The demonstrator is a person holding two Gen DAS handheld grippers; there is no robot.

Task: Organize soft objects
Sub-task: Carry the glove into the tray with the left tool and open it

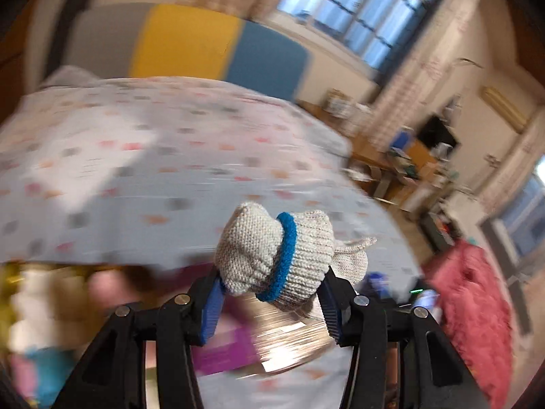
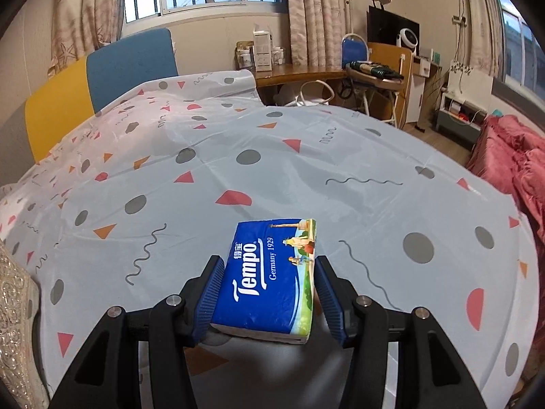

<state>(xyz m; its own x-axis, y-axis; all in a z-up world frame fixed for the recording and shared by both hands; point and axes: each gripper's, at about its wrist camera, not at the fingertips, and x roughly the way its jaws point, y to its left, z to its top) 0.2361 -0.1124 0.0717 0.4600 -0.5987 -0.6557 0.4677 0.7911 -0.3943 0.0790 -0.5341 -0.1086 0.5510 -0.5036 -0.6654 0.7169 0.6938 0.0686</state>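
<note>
Knit glove [image 1: 272,255], one, balled up with a blue cuff band, is pinched in the left gripper [image 1: 270,301], thumb poking toward 3 o'clock. One Tempo tissue pack [image 2: 269,276] sits clamped in the right gripper [image 2: 269,298], long axis toward 12, over the patterned bedsheet [image 2: 306,170], open all round.

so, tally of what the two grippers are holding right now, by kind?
Rolled grey knit glove bundle with blue cuff band, in left gripper: 1
Blue Tempo tissue pack, between the fingers of right gripper: 1
Total: 2
</note>
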